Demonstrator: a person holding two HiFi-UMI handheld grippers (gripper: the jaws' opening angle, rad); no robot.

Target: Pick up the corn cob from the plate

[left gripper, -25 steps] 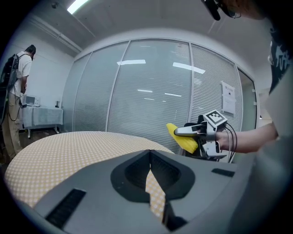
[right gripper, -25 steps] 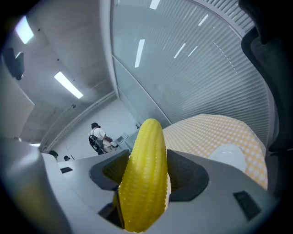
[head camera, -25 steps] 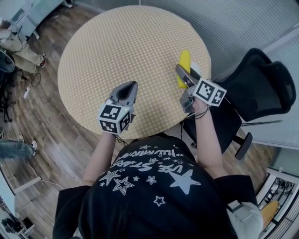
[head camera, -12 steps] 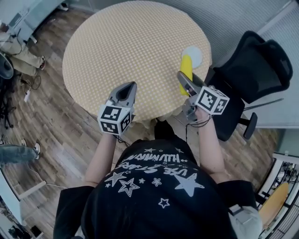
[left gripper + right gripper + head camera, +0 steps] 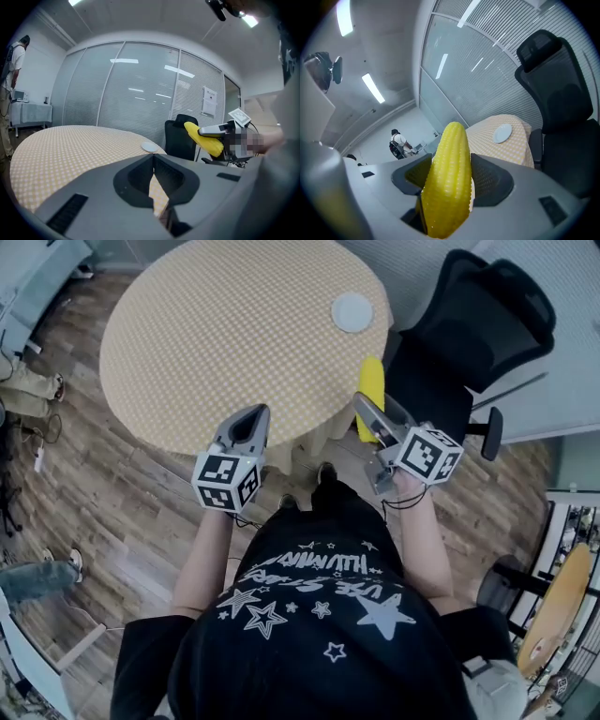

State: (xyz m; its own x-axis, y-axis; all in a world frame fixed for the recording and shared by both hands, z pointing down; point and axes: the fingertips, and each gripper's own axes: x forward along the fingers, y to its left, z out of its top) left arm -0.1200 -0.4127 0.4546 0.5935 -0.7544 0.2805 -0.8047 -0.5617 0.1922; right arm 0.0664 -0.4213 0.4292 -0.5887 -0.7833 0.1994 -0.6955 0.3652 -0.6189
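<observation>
Corn cob (image 5: 372, 381) in right hand-held gripper (image 5: 367, 406), off plate (image 5: 352, 311)

We are in an office: glass partition walls (image 5: 117, 89) with blinds, a black swivel chair (image 5: 469, 315) beside the round tabletop (image 5: 216, 343), and a wood-plank floor (image 5: 122, 502).

I see a yellow corn cob (image 5: 373, 381), a white plate (image 5: 352, 311) at one o'clock on the tan checked tablecloth (image 5: 216, 334), and a black chair (image 5: 469, 315) at two o'clock.

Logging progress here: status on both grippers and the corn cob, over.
Right gripper shut on corn cob, past the table edge, near the chair. Left gripper shut, empty. Plate bare. Nothing in the way.
</observation>
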